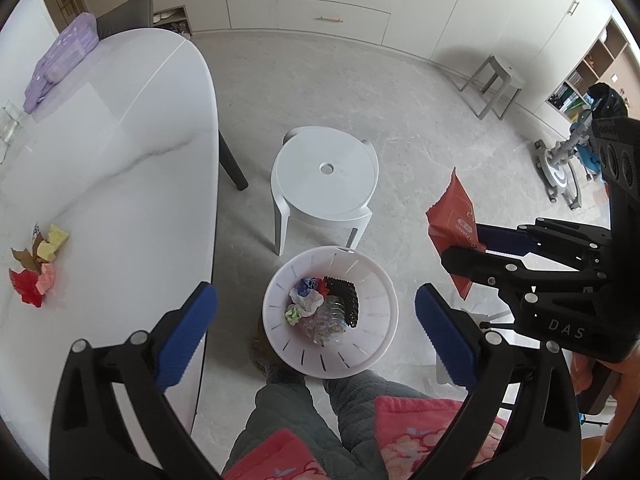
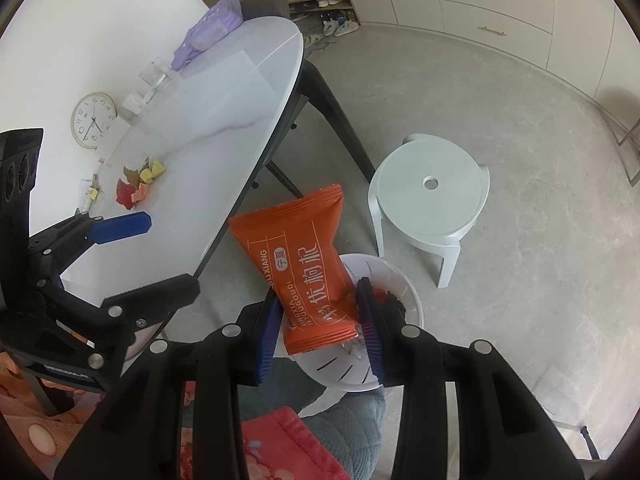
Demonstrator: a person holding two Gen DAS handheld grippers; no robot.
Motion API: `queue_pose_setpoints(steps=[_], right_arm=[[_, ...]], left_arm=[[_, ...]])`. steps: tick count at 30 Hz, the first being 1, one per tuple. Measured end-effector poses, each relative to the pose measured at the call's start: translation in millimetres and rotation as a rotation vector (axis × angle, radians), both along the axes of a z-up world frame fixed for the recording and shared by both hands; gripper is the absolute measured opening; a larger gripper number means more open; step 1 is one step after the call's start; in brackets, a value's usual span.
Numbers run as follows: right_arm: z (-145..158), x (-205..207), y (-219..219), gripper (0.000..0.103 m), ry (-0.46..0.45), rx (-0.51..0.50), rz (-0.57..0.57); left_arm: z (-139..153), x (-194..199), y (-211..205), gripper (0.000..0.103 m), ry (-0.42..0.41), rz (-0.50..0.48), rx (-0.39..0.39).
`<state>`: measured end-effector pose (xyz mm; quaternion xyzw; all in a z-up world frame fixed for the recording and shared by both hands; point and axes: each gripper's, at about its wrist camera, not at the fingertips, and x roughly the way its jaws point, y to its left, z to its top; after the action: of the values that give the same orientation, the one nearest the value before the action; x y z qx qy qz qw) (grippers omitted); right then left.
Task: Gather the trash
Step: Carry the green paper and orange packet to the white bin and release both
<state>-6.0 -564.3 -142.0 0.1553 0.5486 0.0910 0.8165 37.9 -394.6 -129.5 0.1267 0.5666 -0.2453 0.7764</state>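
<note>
My right gripper (image 2: 320,320) is shut on an orange snack packet (image 2: 304,264) and holds it in the air above the white trash bin (image 2: 404,292). In the left wrist view the packet (image 1: 452,216) and right gripper (image 1: 464,248) are to the right of the bin (image 1: 384,312), which holds several bits of trash. My left gripper (image 1: 316,316) is open and empty above the bin. Crumpled red, pink and yellow paper scraps (image 1: 36,268) lie on the white table (image 1: 120,140); they also show in the right wrist view (image 2: 138,184).
A white plastic stool (image 1: 324,176) stands on the floor just beyond the bin. A purple case (image 1: 64,60) and glass cups (image 2: 154,72) are on the far part of the table. The person's legs (image 1: 320,420) are below the bin. Cabinets line the far wall.
</note>
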Motion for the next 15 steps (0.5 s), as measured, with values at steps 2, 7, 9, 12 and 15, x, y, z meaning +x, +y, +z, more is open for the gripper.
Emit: queue_pose_setpoints(steps=[2,7,9,12,15], right_arm=[[-0.5,0.6,0.6,0.039,0.002,-0.002,-0.001],[-11.5,2.8,4.8,0.039,0.039,-0.02,0.015],[-19.1,3.4,10.2,0.041,0.064,-0.031,0.039],[-33.3,5.7,24.2,0.063,0.115,-0.075,0.086],[-37.0,8.1,30.7,0.096,0.125,-0.146,0.063]], left_arm=[[0.3,2.8,3.9,0.095,-0.003,0.007,-0.004],[6.1,6.9,16.6,0.095,-0.014,0.051,-0.018],[8.5,10.6,22.3,0.095,-0.015,0.069,-0.028],[8.9,14.2,31.1,0.095,-0.011,0.096,-0.035],[9.8,15.7,34.6,0.095,-0.01,0.11,-0.038]])
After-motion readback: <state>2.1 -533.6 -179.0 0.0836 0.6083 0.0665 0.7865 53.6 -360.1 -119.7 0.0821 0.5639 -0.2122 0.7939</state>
